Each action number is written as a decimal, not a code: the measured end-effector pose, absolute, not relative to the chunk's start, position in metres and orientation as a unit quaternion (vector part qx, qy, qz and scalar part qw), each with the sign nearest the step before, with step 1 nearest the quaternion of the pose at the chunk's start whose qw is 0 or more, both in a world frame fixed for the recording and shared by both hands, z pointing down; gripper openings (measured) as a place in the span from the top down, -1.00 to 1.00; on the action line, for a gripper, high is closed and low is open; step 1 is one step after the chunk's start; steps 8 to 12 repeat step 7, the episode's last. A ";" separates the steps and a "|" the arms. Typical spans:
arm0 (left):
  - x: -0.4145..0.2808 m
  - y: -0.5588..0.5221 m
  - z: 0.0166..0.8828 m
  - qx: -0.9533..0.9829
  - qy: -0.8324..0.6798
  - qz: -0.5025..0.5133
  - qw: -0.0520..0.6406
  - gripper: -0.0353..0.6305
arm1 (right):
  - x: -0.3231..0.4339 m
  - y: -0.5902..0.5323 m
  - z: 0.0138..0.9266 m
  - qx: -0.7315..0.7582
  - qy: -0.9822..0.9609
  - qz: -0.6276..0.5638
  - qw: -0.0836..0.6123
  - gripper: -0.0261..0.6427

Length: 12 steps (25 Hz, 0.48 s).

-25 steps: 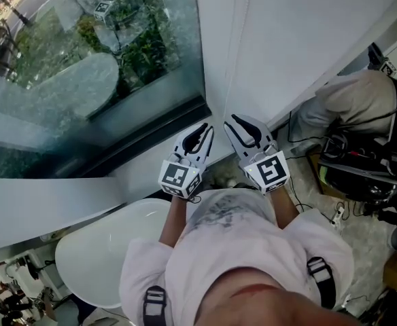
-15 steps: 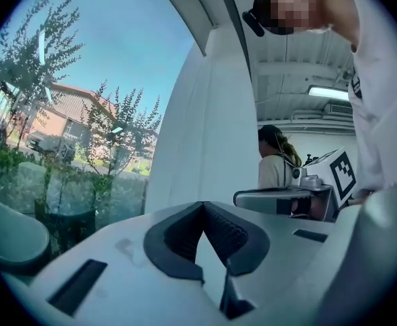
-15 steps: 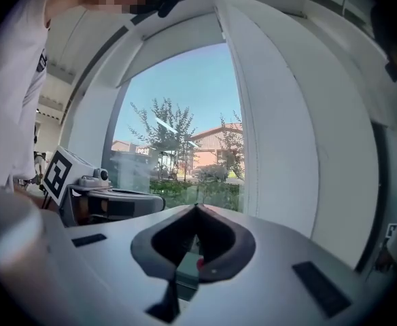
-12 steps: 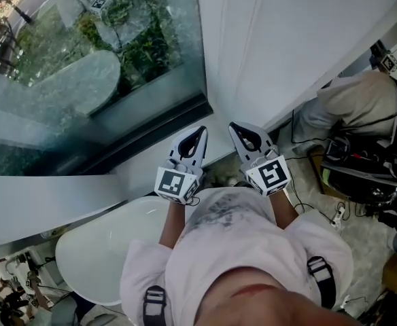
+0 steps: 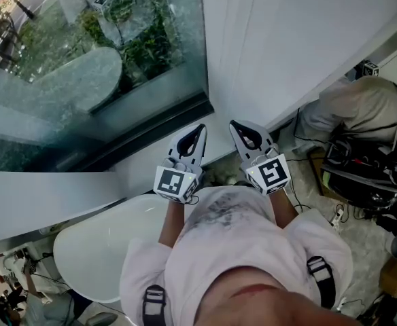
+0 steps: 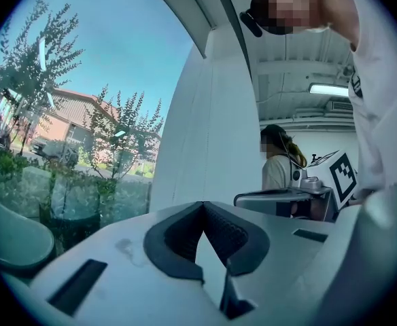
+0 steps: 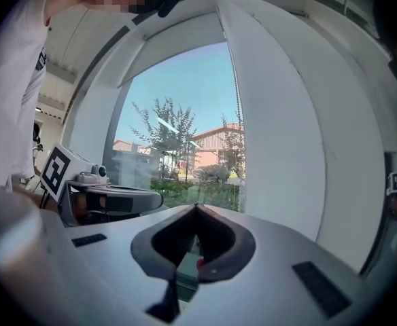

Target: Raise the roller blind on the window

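Note:
The window glass [image 5: 83,66] fills the upper left of the head view, and a white panel [image 5: 287,46], blind fabric or wall, stands to its right. Thin cords [image 5: 239,60] run faintly down that panel toward my right gripper [image 5: 232,123]. Its jaws have just closed and are shut, tips near the window's edge. In the right gripper view a bead chain [image 7: 237,128] hangs just right of the shut tips [image 7: 197,206]; whether a strand is pinched I cannot tell. My left gripper [image 5: 201,126] is beside it, shut on nothing visible [image 6: 202,204].
A white rounded tabletop [image 5: 110,243] lies below the sill at the lower left. At the right a crouched person [image 5: 355,107] is beside bags, cables and gear on the floor [image 5: 368,175]. Another person [image 6: 277,161] stands behind in the left gripper view.
The right gripper's jaws went from open to shut at the same spot. The left gripper shifted slightly left and stayed shut.

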<state>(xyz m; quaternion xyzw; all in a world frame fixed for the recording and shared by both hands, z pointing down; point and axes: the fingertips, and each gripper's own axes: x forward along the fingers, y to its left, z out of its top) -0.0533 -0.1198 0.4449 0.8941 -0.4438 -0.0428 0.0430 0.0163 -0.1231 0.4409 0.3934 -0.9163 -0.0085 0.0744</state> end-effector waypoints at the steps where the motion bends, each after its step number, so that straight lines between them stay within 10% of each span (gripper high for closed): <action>1: -0.054 -0.120 0.444 0.894 -0.444 -0.042 0.042 0.87 | 0.016 -0.123 0.440 0.394 -0.916 -0.009 0.074 0.74; 12: -0.049 -0.121 0.440 0.893 -0.447 -0.039 0.045 0.87 | 0.021 -0.125 0.435 0.393 -0.916 -0.008 0.075 0.74</action>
